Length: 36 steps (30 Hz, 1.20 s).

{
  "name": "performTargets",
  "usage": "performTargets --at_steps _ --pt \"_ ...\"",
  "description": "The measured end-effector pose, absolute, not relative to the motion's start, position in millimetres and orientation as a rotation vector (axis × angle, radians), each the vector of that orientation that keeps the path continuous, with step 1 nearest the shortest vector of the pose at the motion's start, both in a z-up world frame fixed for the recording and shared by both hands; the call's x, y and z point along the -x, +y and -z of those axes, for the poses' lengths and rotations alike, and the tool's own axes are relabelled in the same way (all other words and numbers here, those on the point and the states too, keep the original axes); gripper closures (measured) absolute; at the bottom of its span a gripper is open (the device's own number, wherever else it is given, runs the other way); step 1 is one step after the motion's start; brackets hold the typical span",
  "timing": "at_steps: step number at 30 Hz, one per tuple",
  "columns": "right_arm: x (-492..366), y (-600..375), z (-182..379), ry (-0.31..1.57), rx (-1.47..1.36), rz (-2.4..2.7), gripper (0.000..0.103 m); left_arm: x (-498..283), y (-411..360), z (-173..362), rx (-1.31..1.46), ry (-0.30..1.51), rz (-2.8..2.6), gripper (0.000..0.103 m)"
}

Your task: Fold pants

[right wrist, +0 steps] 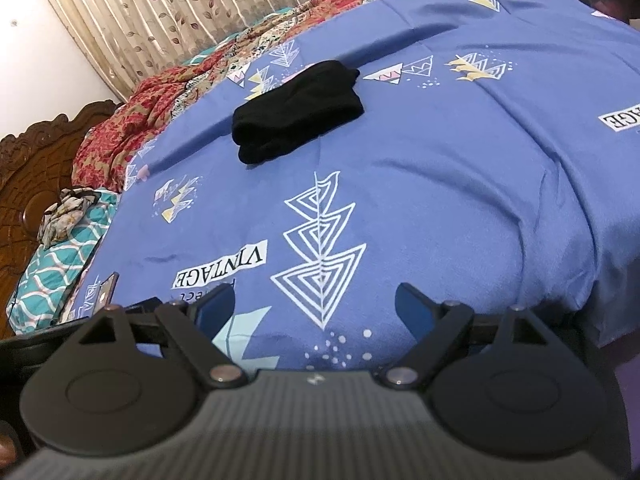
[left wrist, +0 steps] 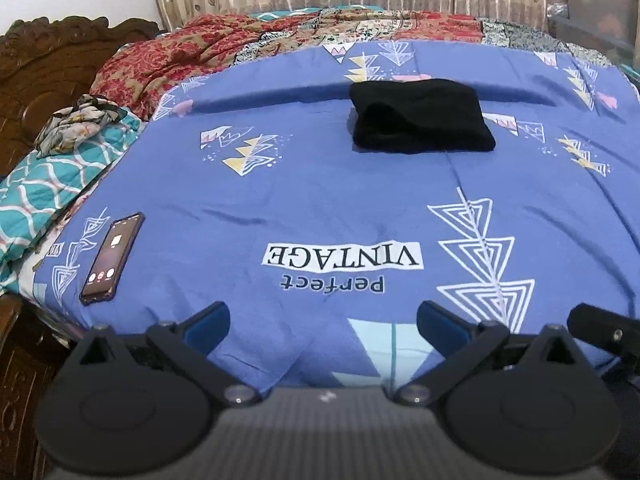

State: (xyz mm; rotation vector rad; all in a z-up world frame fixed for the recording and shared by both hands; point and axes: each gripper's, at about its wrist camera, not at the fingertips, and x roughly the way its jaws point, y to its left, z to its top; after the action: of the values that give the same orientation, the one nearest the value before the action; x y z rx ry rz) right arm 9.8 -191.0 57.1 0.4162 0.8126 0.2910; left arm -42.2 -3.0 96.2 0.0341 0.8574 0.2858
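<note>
1. Left gripper [left wrist: 323, 322] and right gripper [right wrist: 314, 306] both spread wide, holding nothing, at the near edge of the blue bedsheet [left wrist: 320, 208]
2. Black pants [left wrist: 420, 118] lie mid-sheet as a compact folded bundle, well beyond both grippers; phone [left wrist: 113, 258] at the sheet's left edge
3. Fold looks done; any tidy-up should press edges flat, not tug
4. Plastic bin [left wrist: 600, 12] beyond the sheet's far right corner, contents unclear

The blue bedsheet [left wrist: 280, 184] carried upside-down print: "VINTAGE" in a white box above "perfect". A second, cut-off "GE" box sat at the right wrist view's edge.
</note>
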Motion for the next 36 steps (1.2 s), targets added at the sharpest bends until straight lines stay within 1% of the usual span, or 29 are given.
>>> performTargets --at_steps 11,23,36 --pt "-7 -189 -60 0.772 -0.376 -0.242 0.012 44 -1 -94 -0.020 0.861 -0.292 0.000" --pt "-7 -188 -55 0.822 -0.419 -0.222 0.012 42 9 -86 0.066 0.925 -0.309 0.000" --pt "-8 -190 -52 0.852 -0.432 -0.214 0.012 43 8 -79 0.085 0.966 -0.248 0.000"
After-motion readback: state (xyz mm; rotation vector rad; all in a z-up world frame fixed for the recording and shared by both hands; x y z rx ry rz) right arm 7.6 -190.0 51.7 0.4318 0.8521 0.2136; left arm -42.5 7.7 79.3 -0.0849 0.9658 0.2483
